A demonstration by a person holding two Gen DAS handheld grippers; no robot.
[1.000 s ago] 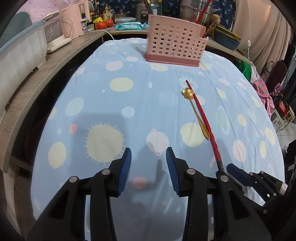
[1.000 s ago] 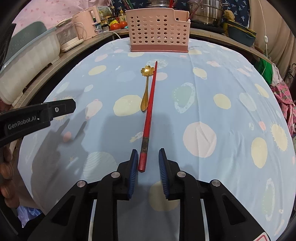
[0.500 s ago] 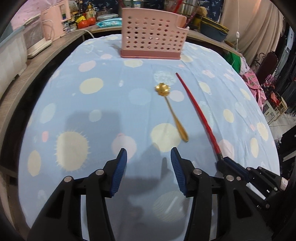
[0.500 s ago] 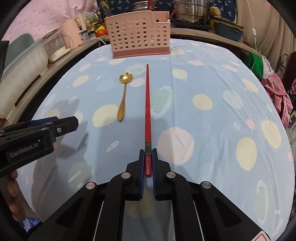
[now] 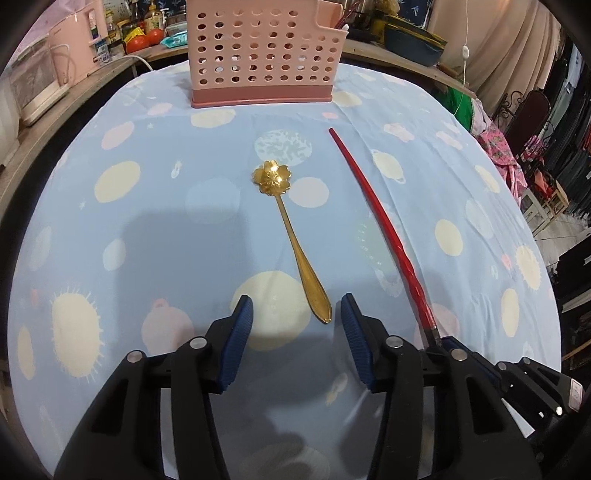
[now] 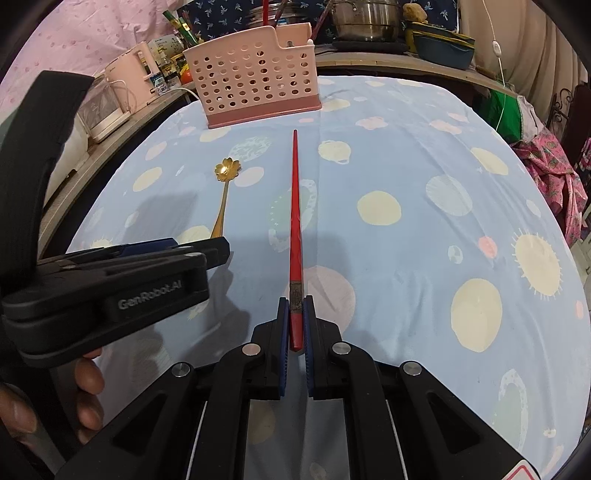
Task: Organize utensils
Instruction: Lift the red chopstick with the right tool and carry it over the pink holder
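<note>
Spotted blue tablecloth (image 5: pixel 155 236) bears gold flower-bowled spoon (image 5: pixel 291 240); right gripper (image 6: pixel 295 325) clamps red chopstick (image 6: pixel 295 206).

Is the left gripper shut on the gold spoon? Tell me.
No: the left gripper is open, its fingers either side of the gold spoon handle tip on the cloth.

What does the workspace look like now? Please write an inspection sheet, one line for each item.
Surface: blue tablecloth with pale dots.
Job's things: gold flower spoon lying flat; red chopstick, rear end clamped; pink perforated utensil holder at the far edge.
Clutter: nothing seen on the cloth.
Grippers: left claw open, around the spoon's handle end; right claw shut on the chopstick.
Cables: white cord hanging at the right.
Surroundings: pink kettle, steel pot, blue basin.
</note>
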